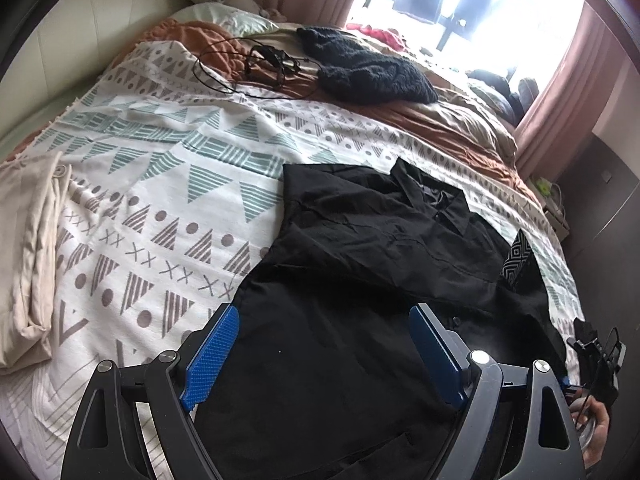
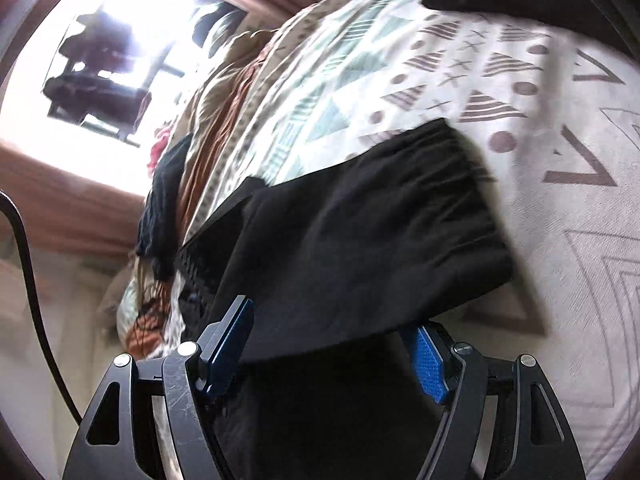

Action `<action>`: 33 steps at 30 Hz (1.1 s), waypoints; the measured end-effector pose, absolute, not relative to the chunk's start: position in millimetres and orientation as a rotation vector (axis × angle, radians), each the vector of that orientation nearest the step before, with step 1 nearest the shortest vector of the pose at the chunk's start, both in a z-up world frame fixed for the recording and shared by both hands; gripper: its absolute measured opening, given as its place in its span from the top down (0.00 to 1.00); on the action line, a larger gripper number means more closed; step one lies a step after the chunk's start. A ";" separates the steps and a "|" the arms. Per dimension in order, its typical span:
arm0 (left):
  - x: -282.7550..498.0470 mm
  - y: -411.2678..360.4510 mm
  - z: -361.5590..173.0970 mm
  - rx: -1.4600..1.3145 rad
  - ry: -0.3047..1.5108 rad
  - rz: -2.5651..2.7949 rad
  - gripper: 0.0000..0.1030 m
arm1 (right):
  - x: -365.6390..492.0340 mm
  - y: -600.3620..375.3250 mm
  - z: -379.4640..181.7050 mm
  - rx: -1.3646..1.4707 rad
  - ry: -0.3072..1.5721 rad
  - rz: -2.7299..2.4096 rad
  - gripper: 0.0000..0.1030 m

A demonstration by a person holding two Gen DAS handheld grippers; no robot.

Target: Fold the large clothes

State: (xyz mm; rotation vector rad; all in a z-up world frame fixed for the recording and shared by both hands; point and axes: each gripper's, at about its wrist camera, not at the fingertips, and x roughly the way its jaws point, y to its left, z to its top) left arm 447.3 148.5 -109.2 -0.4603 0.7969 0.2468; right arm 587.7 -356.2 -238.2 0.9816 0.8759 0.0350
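A black collared shirt (image 1: 360,248) lies spread on the patterned bedspread (image 1: 160,208), collar toward the window. My left gripper (image 1: 324,354) hovers over its near hem, open, with the blue pads (image 1: 212,354) wide apart and nothing pinched. In the right wrist view, which is rolled sideways and blurred, a flap of the black shirt (image 2: 360,220) lies folded over on the bedspread (image 2: 560,208). The flap's near edge runs between the spread fingers of my right gripper (image 2: 332,354) and covers the tip of one pad (image 2: 430,364). The pads do not squeeze it.
A folded beige cloth (image 1: 32,264) lies at the bed's left edge. A fuzzy dark garment (image 1: 368,68) and looped black cables (image 1: 256,68) lie toward the pillows. A hand (image 1: 596,420) shows at the lower right. The bed's right edge drops beside pink curtains (image 1: 560,92).
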 end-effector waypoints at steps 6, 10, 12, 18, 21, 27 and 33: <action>454.4 149.5 -114.9 -0.454 0.811 0.260 0.15 | 590.6 -372.1 -255.8 1.076 0.857 -0.029 0.31; 454.1 153.7 -116.0 -0.479 0.809 0.262 0.15 | 588.4 -374.4 -248.7 1.038 0.781 -0.094 0.87; 453.1 156.0 -115.2 -0.487 0.808 0.261 0.15 | 587.7 -371.6 -235.8 1.037 0.711 -0.061 0.89; 443.0 176.1 -99.3 -0.544 0.765 0.246 0.15 | 593.3 -325.3 -167.0 0.878 0.554 0.105 0.92; 433.7 191.1 -90.9 -0.572 0.733 0.264 0.15 | 598.5 -284.8 -134.4 0.758 0.519 0.171 0.93; 420.6 219.5 -89.4 -0.614 0.722 0.286 0.15 | 608.4 -204.6 -81.1 0.610 0.499 0.276 0.93; 406.8 248.8 -91.7 -0.682 0.701 0.308 0.15 | 620.6 -124.9 -61.7 0.473 0.517 0.337 0.94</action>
